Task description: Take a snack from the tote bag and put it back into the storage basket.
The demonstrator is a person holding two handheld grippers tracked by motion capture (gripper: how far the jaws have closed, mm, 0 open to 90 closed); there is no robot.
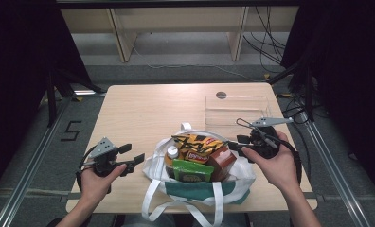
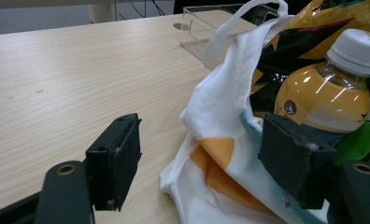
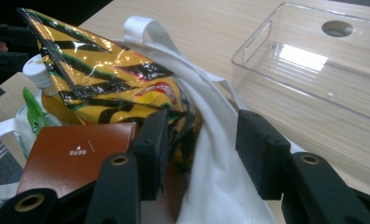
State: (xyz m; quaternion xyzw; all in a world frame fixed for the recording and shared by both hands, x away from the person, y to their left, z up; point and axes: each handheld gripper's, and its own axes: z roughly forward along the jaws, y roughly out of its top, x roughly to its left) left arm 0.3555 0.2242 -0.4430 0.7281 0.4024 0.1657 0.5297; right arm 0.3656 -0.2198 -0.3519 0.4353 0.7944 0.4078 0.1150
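The right gripper [image 1: 236, 144] stands at the right rim of the white tote bag [image 1: 197, 189]. Its jaws are apart and press on nothing. In the right gripper view the bag's white cloth [image 3: 211, 154] rises between the two pads, and one pad is inside the bag, beside the yellow and black snack bag [image 3: 113, 79]. It seems the person places the jaws astride the rim so that they can pinch the cloth and hold the bag's mouth wide.

The left gripper [image 1: 131, 157] waits on the other side, near the left rim of the tote bag. Its jaws are also apart and released. In the left gripper view the cloth [image 2: 220, 116] and the orange drink bottle [image 2: 325, 95] lie between the pads, but whether a pad touches them is hard to tell. Probably both grippers aim at the two sides of the opening, so the contents become easy to reach.

The tote bag sits on the near edge of the wooden table [image 1: 138, 109]. Inside are the snack bag, the bottle with a white cap, a green packet [image 1: 191, 171] and a brown box [image 1: 222, 159], packed close together. Behind the bag, to the right, stands a clear plastic tray [image 1: 236, 109]; nothing is in it. It likely waits for the things from the bag.
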